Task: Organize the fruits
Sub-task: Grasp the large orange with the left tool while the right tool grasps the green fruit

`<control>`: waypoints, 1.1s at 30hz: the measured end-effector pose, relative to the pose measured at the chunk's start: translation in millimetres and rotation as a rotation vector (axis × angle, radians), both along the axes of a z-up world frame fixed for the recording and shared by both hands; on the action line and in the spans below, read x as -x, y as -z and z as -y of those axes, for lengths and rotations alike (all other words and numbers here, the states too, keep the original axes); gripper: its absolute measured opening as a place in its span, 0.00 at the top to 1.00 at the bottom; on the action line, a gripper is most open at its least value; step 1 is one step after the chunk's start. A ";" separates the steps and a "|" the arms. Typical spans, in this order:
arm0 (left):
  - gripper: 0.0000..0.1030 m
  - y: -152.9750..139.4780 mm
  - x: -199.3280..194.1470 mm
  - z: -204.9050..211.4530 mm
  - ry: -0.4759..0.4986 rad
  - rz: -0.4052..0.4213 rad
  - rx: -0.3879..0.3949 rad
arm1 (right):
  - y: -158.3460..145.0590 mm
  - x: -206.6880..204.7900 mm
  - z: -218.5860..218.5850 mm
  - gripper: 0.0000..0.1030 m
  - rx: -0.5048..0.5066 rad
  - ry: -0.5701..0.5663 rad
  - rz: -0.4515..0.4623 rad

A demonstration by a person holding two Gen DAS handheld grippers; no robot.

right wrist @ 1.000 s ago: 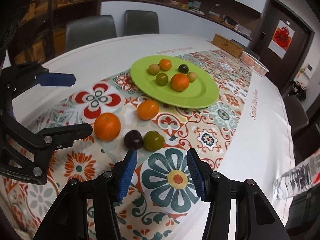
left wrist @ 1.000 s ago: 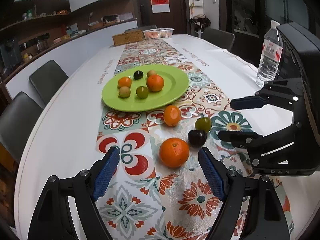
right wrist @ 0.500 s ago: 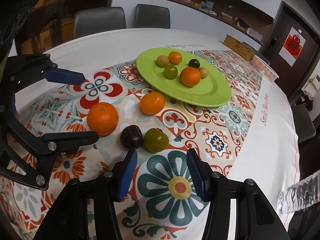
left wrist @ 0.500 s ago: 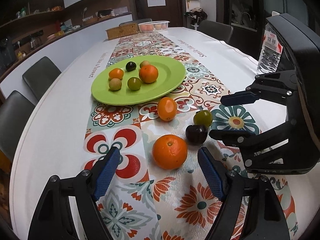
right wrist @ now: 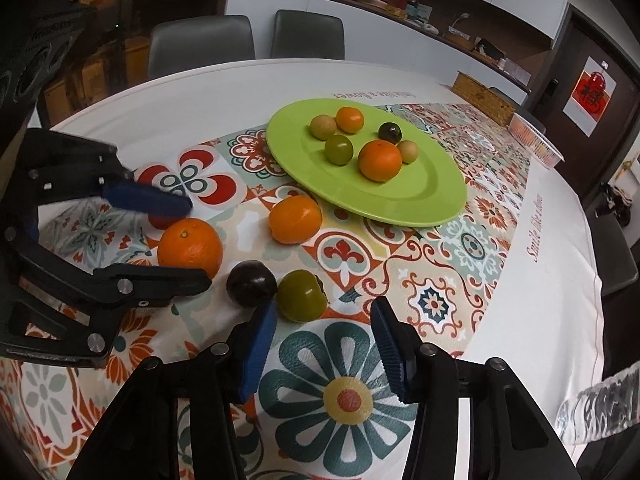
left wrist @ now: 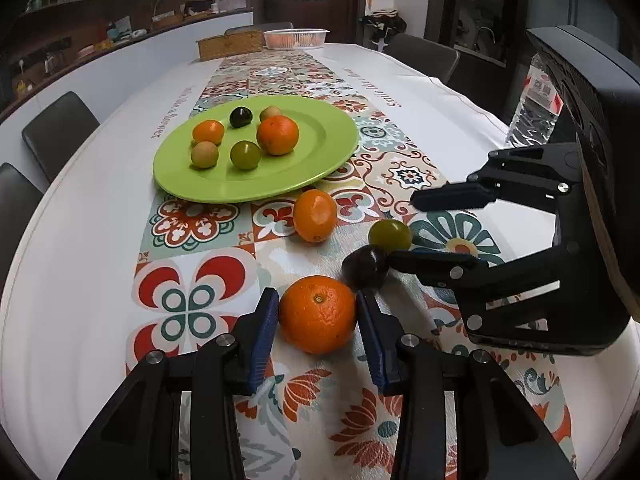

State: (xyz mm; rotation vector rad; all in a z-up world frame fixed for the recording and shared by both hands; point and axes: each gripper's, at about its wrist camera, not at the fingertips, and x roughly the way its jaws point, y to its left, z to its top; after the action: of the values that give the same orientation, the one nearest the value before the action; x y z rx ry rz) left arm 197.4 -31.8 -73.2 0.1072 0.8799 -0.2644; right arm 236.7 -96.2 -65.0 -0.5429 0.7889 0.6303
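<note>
A green plate (left wrist: 320, 160) (right wrist: 436, 196) holds several small fruits on the patterned runner. In front of it lie a large orange (left wrist: 318, 314) (right wrist: 190, 246), a smaller orange (left wrist: 315, 216) (right wrist: 295, 219), a dark plum (left wrist: 366, 266) (right wrist: 251, 283) and a green fruit (left wrist: 390, 234) (right wrist: 302, 295). My left gripper (left wrist: 316, 312) (right wrist: 192, 240) is closing around the large orange, its blue pads at both sides, the orange still on the table. My right gripper (right wrist: 324, 326) (left wrist: 404, 230) is open and empty, with the green fruit just ahead of its fingertips.
A water bottle (left wrist: 534, 110) stands at the table's right edge. A wicker box (left wrist: 230, 44) and a white basket (left wrist: 296, 37) sit at the far end. Chairs (right wrist: 306, 34) ring the table.
My left gripper has moved forward over the large orange and narrowed its jaws around it. My right gripper has edged closer to the green fruit and plum.
</note>
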 end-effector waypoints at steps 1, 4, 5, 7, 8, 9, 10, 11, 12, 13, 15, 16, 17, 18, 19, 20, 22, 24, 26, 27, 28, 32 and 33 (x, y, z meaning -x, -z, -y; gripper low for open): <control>0.62 -0.2 -0.1 -0.1 0.000 0.000 0.001 | 0.4 -0.8 -0.8 0.58 -0.006 -0.006 -0.009; 0.62 -1.4 0.4 -0.9 -0.002 0.002 0.003 | 1.9 -0.8 -3.1 0.61 -0.012 -0.015 -0.016; 0.62 -2.0 0.9 -1.1 -0.003 0.004 0.002 | 2.5 -0.3 -4.0 0.66 -0.014 -0.019 -0.020; 0.62 -2.9 1.3 -1.8 -0.003 0.005 0.005 | 3.8 0.6 -5.3 0.72 -0.018 -0.026 -0.032; 0.62 -3.2 1.3 -1.8 -0.003 0.005 0.006 | 4.3 1.2 -5.9 0.74 -0.018 -0.028 -0.033; 0.62 -3.4 1.2 -1.6 -0.002 0.006 0.005 | 4.6 1.8 -6.2 0.74 -0.018 -0.029 -0.031; 0.62 -3.4 1.1 -1.5 0.000 0.006 0.005 | 4.5 2.3 -6.3 0.74 -0.020 -0.028 -0.028; 0.62 -3.7 1.4 -1.4 0.000 0.007 0.005 | 3.9 2.6 -6.1 0.74 -0.024 -0.028 -0.026; 0.62 -4.0 1.5 -1.3 0.000 0.009 0.006 | 3.1 2.8 -5.3 0.73 -0.031 -0.027 -0.024; 0.62 -4.6 2.0 -1.6 -0.002 0.010 0.007 | 2.4 1.8 -4.9 0.71 -0.036 -0.024 -0.024; 0.62 -5.1 1.9 -1.5 -0.004 0.011 0.010 | 2.0 -0.1 -5.5 0.70 -0.030 -0.031 -0.024; 0.62 -5.3 1.7 -1.6 -0.005 0.012 0.012 | 1.5 -0.2 -5.7 0.70 -0.030 -0.034 -0.022; 0.62 -5.5 1.6 -1.8 -0.005 0.013 0.013 | 0.9 -0.9 -6.2 0.70 -0.032 -0.037 -0.019; 0.62 -5.7 1.4 -2.1 -0.006 0.013 0.015 | 0.7 -1.5 -6.6 0.70 -0.033 -0.041 -0.019; 0.62 -5.8 1.2 -2.2 -0.008 0.013 0.016 | 0.7 -2.6 -7.8 0.70 -0.032 -0.047 -0.020; 0.62 -5.9 0.3 -3.1 -0.011 0.013 0.018 | 1.1 -3.4 -8.8 0.70 -0.030 -0.049 -0.022; 0.62 -6.0 -1.0 -5.3 -0.017 0.010 0.024 | 1.8 -6.5 -10.7 0.70 -0.033 -0.051 -0.029; 0.62 -6.2 -3.0 -7.7 -0.025 0.009 0.028 | 3.0 -10.4 -11.8 0.70 -0.037 -0.047 -0.044; 0.62 -6.7 -5.4 -9.8 -0.032 0.007 0.033 | 4.9 -14.0 -12.5 0.70 -0.040 -0.040 -0.065; 0.62 -6.9 -6.2 -10.5 -0.035 0.007 0.036 | 6.2 -15.7 -12.5 0.71 -0.043 -0.035 -0.079; 0.62 -7.0 -6.9 -10.8 -0.035 0.008 0.037 | 7.4 -16.7 -13.0 0.71 -0.044 -0.033 -0.087; 0.62 -8.5 -6.8 -9.7 -0.033 0.015 0.042 | 6.2 -13.5 -10.4 0.72 -0.063 -0.019 -0.090; 0.62 -9.0 -6.2 -9.6 -0.033 0.018 0.044 | 4.7 -12.2 -9.6 0.72 -0.069 -0.014 -0.087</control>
State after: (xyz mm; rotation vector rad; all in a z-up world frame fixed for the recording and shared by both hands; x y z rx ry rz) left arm 203.6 -22.2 -64.1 0.0542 0.8572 -0.2518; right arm 248.9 -86.6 -69.7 -0.4610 0.8428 0.6950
